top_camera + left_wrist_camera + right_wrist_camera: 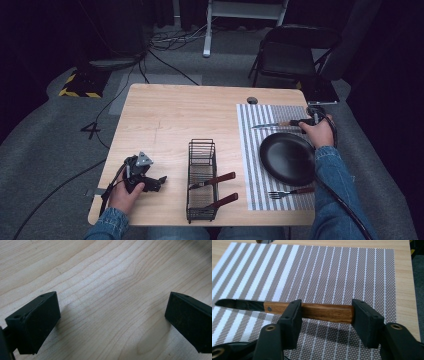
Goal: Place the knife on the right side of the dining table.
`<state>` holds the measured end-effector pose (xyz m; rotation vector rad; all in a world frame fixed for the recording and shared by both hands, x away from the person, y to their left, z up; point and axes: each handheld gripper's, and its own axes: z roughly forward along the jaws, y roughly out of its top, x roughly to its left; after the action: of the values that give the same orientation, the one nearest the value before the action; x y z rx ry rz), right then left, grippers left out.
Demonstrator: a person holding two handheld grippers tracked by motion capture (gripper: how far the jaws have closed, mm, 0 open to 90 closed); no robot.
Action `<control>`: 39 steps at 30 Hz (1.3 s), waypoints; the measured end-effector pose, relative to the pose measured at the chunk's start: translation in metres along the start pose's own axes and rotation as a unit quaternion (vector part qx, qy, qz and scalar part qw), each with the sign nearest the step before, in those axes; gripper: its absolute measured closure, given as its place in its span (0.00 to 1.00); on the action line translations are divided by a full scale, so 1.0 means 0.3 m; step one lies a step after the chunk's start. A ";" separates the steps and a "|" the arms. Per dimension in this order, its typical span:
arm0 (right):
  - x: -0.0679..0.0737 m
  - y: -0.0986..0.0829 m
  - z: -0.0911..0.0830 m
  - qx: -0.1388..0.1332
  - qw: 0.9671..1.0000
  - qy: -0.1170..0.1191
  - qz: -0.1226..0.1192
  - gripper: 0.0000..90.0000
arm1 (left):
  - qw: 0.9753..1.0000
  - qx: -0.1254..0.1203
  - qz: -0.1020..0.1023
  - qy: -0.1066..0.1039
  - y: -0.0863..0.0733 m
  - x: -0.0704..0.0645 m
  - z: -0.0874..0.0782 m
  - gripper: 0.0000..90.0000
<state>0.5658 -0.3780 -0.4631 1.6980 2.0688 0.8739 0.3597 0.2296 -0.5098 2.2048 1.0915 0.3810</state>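
One knife (287, 310), one fork (290, 192) and one black plate (287, 158) were counted on one striped placemat (250, 150). One wire rack (202, 181) holding two wooden-handled utensils (214, 180) was counted too.

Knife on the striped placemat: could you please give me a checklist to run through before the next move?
1. Knife over the striped placemat, beyond the black plate: ok.
2. Right gripper jaws clamped on the wooden handle: not ok, they stand wide apart.
3. Knife resting flat on the placemat: cannot tell.
4. Left gripper open over bare table: ok.
5. Fork on the placemat, on the plate's near side: ok.
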 end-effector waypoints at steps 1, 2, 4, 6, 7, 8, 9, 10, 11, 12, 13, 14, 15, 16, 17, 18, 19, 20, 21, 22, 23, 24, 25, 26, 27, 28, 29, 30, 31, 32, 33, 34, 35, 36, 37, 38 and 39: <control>-0.001 -0.002 0.003 0.001 1.000 -0.003 -0.003 0.51 | 1.000 0.000 0.000 0.000 0.000 0.000 0.000 0.00; -0.003 -0.005 0.004 0.006 1.000 -0.005 -0.002 0.50 | 1.000 0.000 0.000 0.000 0.000 0.000 0.000 0.00; -0.011 -0.015 0.012 0.005 1.000 -0.005 0.011 0.51 | 1.000 0.000 0.000 0.000 0.000 0.000 0.000 0.00; -0.014 -0.017 0.014 0.005 1.000 -0.005 0.011 0.51 | 1.000 0.000 0.000 0.000 0.000 0.000 0.000 0.00; -0.016 -0.019 0.016 0.004 1.000 -0.006 0.013 0.51 | 1.000 0.000 0.000 0.000 0.000 0.000 0.000 0.00; -0.019 -0.020 0.017 0.004 1.000 -0.005 0.013 0.51 | 1.000 0.000 0.000 0.000 0.000 0.000 0.000 0.00; -0.020 -0.021 0.017 0.002 1.000 -0.005 0.015 0.51 | 1.000 0.000 0.000 0.000 0.000 0.000 0.000 0.00; -0.022 -0.022 0.018 0.003 1.000 -0.006 0.015 0.51 | 1.000 0.000 0.000 0.000 0.000 0.000 0.000 0.00; -0.023 -0.023 0.018 0.003 1.000 -0.005 0.015 0.51 | 1.000 0.000 0.000 0.000 0.000 0.000 0.000 0.00; -0.024 -0.024 0.018 0.002 1.000 -0.006 0.016 0.51 | 1.000 0.000 0.000 0.000 0.000 0.000 0.000 0.00; -0.025 -0.025 0.018 0.002 1.000 -0.006 0.018 0.51 | 1.000 0.000 0.000 0.000 0.000 0.000 0.000 0.00; -0.025 -0.025 0.017 0.001 1.000 -0.006 0.019 0.51 | 1.000 0.000 0.000 0.000 0.000 0.000 0.000 0.00; -0.029 -0.025 0.017 -0.004 1.000 -0.005 0.012 0.50 | 1.000 0.000 0.000 0.000 0.000 0.000 0.000 0.00; -0.029 -0.025 0.014 -0.003 1.000 -0.006 0.016 0.50 | 1.000 0.000 0.000 0.000 0.000 0.000 0.000 0.00; -0.029 -0.025 0.010 -0.001 1.000 -0.006 0.019 0.50 | 1.000 0.000 0.000 0.000 0.000 0.000 0.000 0.00; -0.030 -0.024 0.007 -0.002 1.000 -0.006 0.019 0.50 | 1.000 0.000 0.000 0.000 0.000 0.000 0.000 0.00; -0.033 -0.023 0.006 -0.007 1.000 -0.006 0.014 0.50 | 1.000 0.000 0.000 0.000 0.000 0.000 0.000 0.00; -0.031 -0.021 0.001 -0.007 1.000 -0.008 0.019 0.50 | 1.000 0.000 0.000 0.000 0.000 0.000 0.000 0.00; -0.033 -0.019 -0.001 -0.010 1.000 -0.008 0.014 0.50 | 1.000 0.000 0.000 0.000 0.000 0.000 0.000 0.00; -0.031 -0.017 -0.005 -0.011 1.000 -0.008 0.016 0.50 | 1.000 0.000 0.000 0.000 0.000 0.000 0.000 0.00; -0.032 -0.014 -0.008 -0.015 1.000 -0.008 0.011 0.50 | 1.000 0.000 0.000 0.000 0.000 0.000 0.000 0.00; -0.030 -0.012 -0.011 -0.017 1.000 -0.007 0.011 0.50 | 1.000 0.000 0.000 0.000 0.000 0.000 0.000 0.00; -0.029 -0.010 -0.012 -0.019 1.000 -0.007 0.011 0.50 | 1.000 0.000 0.000 0.000 0.000 0.000 0.000 0.00; -0.023 -0.004 -0.018 -0.022 1.000 -0.008 0.008 0.50 | 1.000 0.000 0.000 0.000 0.000 0.000 0.000 0.00; -0.023 -0.004 -0.018 -0.022 1.000 -0.008 0.008 0.50 | 1.000 0.000 0.000 0.000 0.000 0.000 0.000 0.00; -0.020 -0.001 -0.019 -0.025 1.000 -0.007 0.007 0.50 | 1.000 0.000 0.000 0.000 0.000 0.000 0.000 0.00; -0.017 0.001 -0.018 -0.027 1.000 -0.005 0.005 0.50 | 1.000 0.000 0.000 0.000 0.000 0.000 0.000 0.00; -0.013 0.004 -0.018 -0.027 1.000 -0.003 0.004 0.50 | 1.000 0.000 0.000 0.000 0.000 0.000 0.000 0.00; -0.009 0.006 -0.015 -0.027 1.000 -0.001 0.005 0.50 | 1.000 0.000 0.000 0.000 0.000 0.000 0.000 0.00; -0.004 0.008 -0.010 -0.028 1.000 0.003 0.004 0.50 | 1.000 0.000 0.000 0.000 0.000 0.000 0.000 0.00; 0.001 0.010 -0.005 -0.026 1.000 0.005 0.001 0.50 | 1.000 0.000 0.000 0.000 0.000 0.000 0.000 0.00; 0.009 0.012 0.001 -0.024 1.000 0.006 -0.002 0.50 | 1.000 0.000 0.000 0.000 0.000 0.000 0.000 0.00; 0.016 0.015 0.007 -0.022 1.000 0.008 -0.005 0.50 | 1.000 0.000 0.000 0.000 0.000 0.000 0.000 0.00; 0.024 0.018 0.014 -0.019 1.000 0.010 -0.005 0.49 | 1.000 0.000 0.000 0.000 0.000 0.000 0.000 0.00; 0.030 0.021 0.021 -0.016 1.000 0.012 -0.007 0.49 | 1.000 0.000 0.000 0.000 0.000 0.000 0.000 0.00; 0.036 0.024 0.028 -0.013 1.000 0.012 -0.010 0.49 | 1.000 0.000 0.000 0.000 0.000 0.000 0.000 0.00; 0.042 0.026 0.033 -0.009 1.000 0.012 -0.009 0.49 | 1.000 0.000 0.000 0.000 0.000 0.000 0.000 0.00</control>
<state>0.5747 -0.3625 -0.4640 1.6652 2.0818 0.9086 0.3598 0.2296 -0.5098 2.2048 1.0913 0.3809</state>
